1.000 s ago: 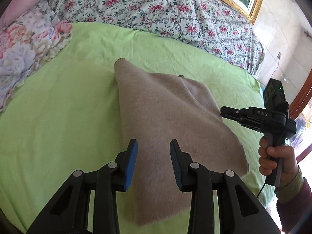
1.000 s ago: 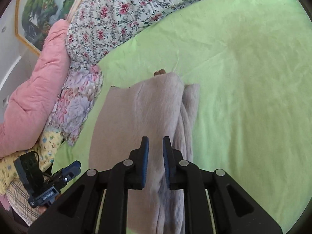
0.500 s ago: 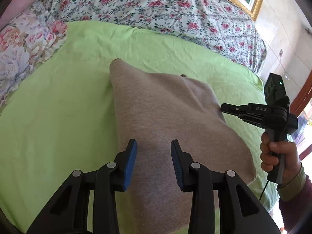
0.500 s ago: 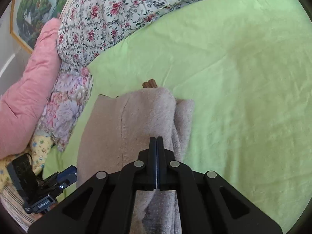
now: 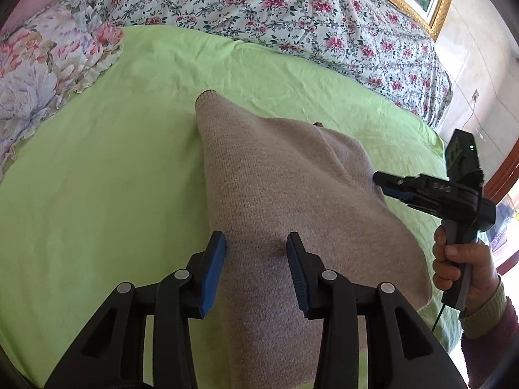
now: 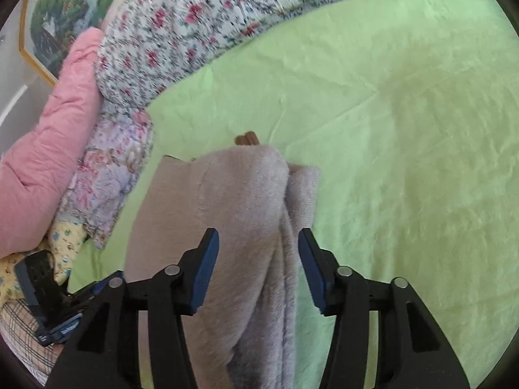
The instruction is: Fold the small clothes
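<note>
Now, left gripper [image 5: 256, 259] spread wide, straddling the near-left edge of the beige knitted sweater [image 5: 292, 201] lying lengthwise away on the lime-green bedsheet [image 5: 97, 178]; right gripper [image 6: 258, 265] gaping too, over its bunched right fold, equally close

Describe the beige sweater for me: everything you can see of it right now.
The beige sweater looks like a soft, fine-ribbed knit, partly folded and lying on the green bedsheet. One ribbed cuff or corner points toward the floral quilt. Along its right edge the layers bunch into long folds, and a small brown piece peeks out at the far end. Both hand-held grippers, left and right, are open with their fingers either side of the fabric, not clamping it.
</note>
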`<state>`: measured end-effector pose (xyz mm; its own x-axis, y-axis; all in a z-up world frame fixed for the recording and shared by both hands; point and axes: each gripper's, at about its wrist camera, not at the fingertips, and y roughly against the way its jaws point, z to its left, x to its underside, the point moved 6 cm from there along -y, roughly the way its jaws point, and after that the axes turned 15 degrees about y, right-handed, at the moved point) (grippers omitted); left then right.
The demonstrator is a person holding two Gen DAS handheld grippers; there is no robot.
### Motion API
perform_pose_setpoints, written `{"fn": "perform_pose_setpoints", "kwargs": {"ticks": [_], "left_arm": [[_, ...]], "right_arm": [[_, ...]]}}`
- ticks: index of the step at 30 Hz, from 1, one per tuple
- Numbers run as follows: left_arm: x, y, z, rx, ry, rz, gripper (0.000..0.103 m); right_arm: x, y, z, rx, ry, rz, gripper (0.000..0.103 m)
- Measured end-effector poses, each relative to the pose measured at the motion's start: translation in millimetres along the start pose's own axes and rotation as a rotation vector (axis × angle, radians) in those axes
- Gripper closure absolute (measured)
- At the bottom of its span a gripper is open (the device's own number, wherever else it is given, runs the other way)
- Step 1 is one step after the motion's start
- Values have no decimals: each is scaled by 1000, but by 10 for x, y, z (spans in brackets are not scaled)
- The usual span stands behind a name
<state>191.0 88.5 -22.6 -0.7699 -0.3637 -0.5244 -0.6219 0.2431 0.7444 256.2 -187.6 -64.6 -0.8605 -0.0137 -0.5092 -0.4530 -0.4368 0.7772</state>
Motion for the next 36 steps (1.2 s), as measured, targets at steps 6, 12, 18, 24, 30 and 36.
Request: {"fn": "perform_pose_setpoints", "kwargs": {"ticks": [6,12,18,24,30,36], "left_arm": [[4,-55,-20,-29,-24,5,61],[47,-129,-75,-44,-52,22,59],[178,-251,-35,-85,-94,46,55],[122,-23,-35,-84,-95,5,57],[171,301,-239,37,-87,-38,58],[525,363,-271,101,-86,27,59]], "right_arm": [[-112,-13,77,20,63,-13,94],[-364,184,22,78,102,-65,97],[-25,-279,-135,148,106,67,97],[-142,45,7,223,124,41,92],[53,435,559,21,156,-40,92],[661,399,616,-9,117,45,92]]}}
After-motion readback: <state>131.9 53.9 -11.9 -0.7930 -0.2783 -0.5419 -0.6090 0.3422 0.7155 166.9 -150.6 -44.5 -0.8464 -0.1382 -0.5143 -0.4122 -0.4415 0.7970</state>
